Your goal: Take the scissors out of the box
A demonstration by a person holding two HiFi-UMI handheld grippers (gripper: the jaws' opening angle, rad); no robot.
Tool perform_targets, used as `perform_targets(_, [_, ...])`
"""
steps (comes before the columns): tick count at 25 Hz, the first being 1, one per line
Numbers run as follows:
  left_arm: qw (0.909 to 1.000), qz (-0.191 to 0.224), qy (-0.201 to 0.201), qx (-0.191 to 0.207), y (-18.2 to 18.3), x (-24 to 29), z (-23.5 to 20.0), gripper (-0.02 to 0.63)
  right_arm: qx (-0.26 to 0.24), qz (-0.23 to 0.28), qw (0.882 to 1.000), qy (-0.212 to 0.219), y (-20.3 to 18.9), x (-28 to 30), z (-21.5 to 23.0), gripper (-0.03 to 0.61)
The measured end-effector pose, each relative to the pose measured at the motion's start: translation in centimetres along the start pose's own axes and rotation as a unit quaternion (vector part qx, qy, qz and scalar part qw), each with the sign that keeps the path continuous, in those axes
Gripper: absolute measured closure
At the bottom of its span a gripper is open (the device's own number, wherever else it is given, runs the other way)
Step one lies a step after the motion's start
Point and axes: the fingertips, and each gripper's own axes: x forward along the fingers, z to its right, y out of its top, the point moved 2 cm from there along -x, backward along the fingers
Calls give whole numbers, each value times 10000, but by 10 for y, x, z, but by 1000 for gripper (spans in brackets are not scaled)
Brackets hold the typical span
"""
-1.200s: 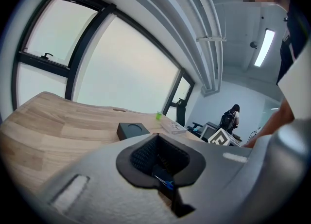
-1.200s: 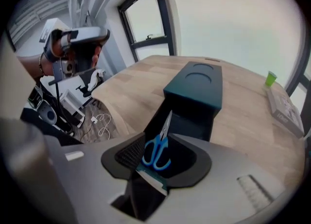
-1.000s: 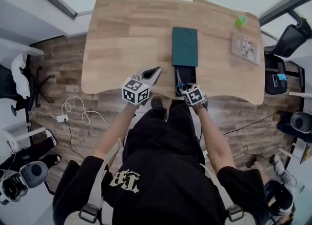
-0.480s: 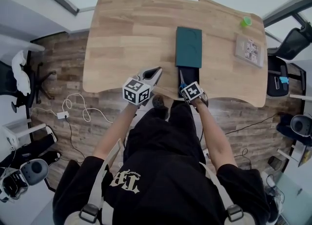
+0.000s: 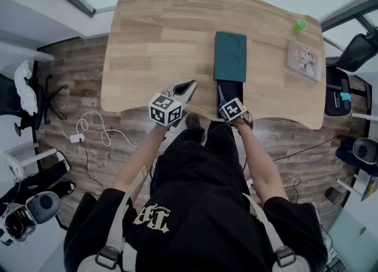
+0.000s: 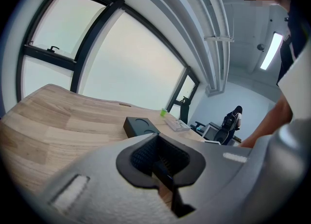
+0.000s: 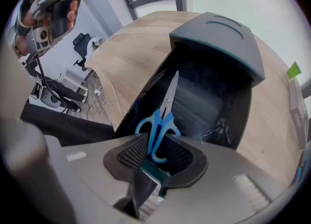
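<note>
1. On the light wooden worktop (image 5: 159, 41), near the front edge: a long black open box (image 7: 204, 101).
2. Over the far end of the box: a flat dark green cover (image 7: 218, 36).
3. Inside the box, along its left side: silver scissors with blue handles (image 7: 163, 116), lying flat.
4. Blades pointing away toward the cover, handles at the near end.
5. Right over the blue handles: the right gripper (image 7: 156, 157), pointing almost straight down into the near end of the box.
6. Jaws of the right gripper: just been closing in, now a good way apart but not at their widest.
7. Between those jaws: the nearest blue handle loop, with a thin gap on each side, so not squeezed yet.
8. Scissors not lifted, still down in the box.
9. Just to the left of the box, at the front edge of the worktop: the left gripper (image 6: 158, 162), pointing a little downward across the wood.
10. Jaws of the left gripper: apart, with nothing held between them, only a peek of wood.
11. No touch between the left gripper and the box or the scissors.
12. Far off on the right side of the worktop, well apart from the box: a small green cup (image 5: 300, 26) and a flat clear case (image 5: 304, 59).
</note>
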Motion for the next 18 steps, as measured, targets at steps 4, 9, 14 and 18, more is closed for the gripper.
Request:
perform_targets(4, [10000, -1, -15, -2, 1, 4, 2, 614, 21, -78, 9998, -199, -4, -3, 8, 474])
perform_targets(9, [10000, 0, -43, 2, 2, 8, 5, 614, -29, 142, 9992, -371, 1, 0, 12, 466])
perform_targets(14, [10000, -33, -32, -10, 0, 9, 6, 614, -25, 264, 9978, -613, 1, 0, 19, 469])
perform_targets(18, [10000, -48, -23, -22, -2, 10, 7, 614, -200, 391, 9972, -613, 6, 9, 14, 469])
